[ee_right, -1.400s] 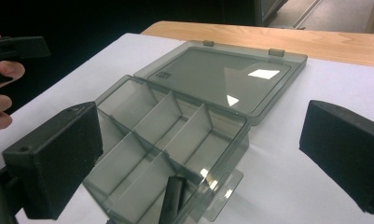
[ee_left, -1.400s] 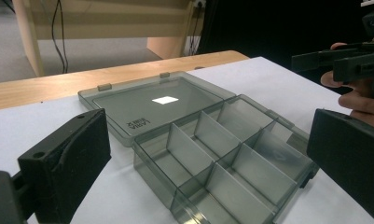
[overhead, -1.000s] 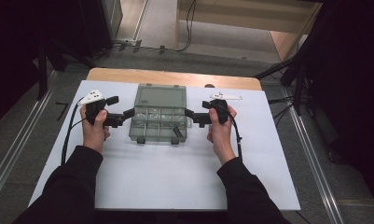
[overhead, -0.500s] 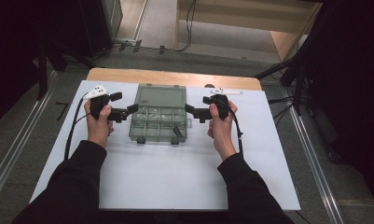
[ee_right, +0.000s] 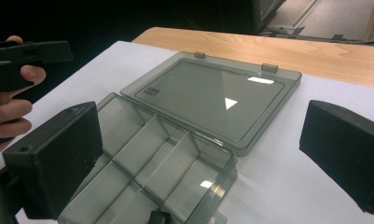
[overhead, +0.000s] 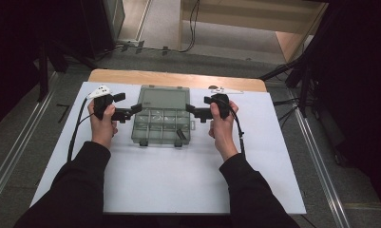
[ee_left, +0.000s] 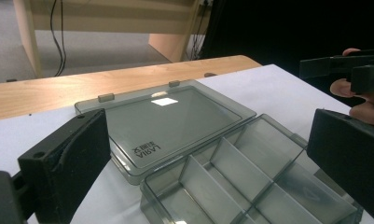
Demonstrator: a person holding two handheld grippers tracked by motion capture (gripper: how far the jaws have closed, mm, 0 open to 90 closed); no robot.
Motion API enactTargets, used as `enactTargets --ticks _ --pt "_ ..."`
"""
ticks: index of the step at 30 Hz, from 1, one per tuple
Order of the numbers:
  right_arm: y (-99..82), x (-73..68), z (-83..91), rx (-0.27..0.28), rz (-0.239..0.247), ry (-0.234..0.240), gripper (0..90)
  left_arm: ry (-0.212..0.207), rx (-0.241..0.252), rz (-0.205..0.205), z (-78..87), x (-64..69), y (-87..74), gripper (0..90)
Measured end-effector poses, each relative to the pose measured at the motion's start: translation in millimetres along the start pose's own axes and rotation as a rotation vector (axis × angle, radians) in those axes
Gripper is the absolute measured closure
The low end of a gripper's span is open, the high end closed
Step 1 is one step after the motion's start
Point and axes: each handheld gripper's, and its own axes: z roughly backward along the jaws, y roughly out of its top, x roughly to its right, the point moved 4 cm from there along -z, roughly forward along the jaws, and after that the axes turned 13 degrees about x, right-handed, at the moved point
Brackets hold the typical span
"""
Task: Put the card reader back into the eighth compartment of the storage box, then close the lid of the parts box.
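- Lying open on the white table sheet (overhead: 178, 175), the smoky grey translucent plastic compartment box (overhead: 160, 129) sits between the two grippers, its flat hinged lid (overhead: 162, 99) folded back flat on the far side toward the wooden table edge (overhead: 174, 78)
- Running left to right across the table, the box's long axis points one short end at each gripper, so both tools face it end-on from opposite sides
- The left gripper (overhead: 135, 110) sits just beside the left end, about level with the seam where lid meets tray; its black padded jaws are spread wide and hold nothing, and in the left gripper view they frame the lid (ee_left: 175, 121) and the divided tray (ee_left: 250, 182)
- The right gripper (overhead: 190, 109) mirrors it at the right end, jaws likewise spread and empty, with the lid (ee_right: 217, 100) ahead and the tray (ee_right: 152, 168) nearer in its own view
- Neither is clearly nearer; I judge both equally placed to reach the lid, which lies slightly beyond and inward of each
- A small dark latch (overhead: 180, 134) shows at the tray's near right, and the compartments look empty
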Motion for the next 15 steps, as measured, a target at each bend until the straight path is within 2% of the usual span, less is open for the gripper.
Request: enactTargets --ticks 9,15 --pt "0.5 11.5 -14.6 -0.009 -0.036 0.007 0.0 0.024 -0.007 0.018 -12.3 -13.5 0.5 0.0" --pt "5.2 19.1 -27.3 -0.010 -0.038 0.007 0.0 0.038 -0.006 0.026 -23.3 -23.0 -1.1 0.0"
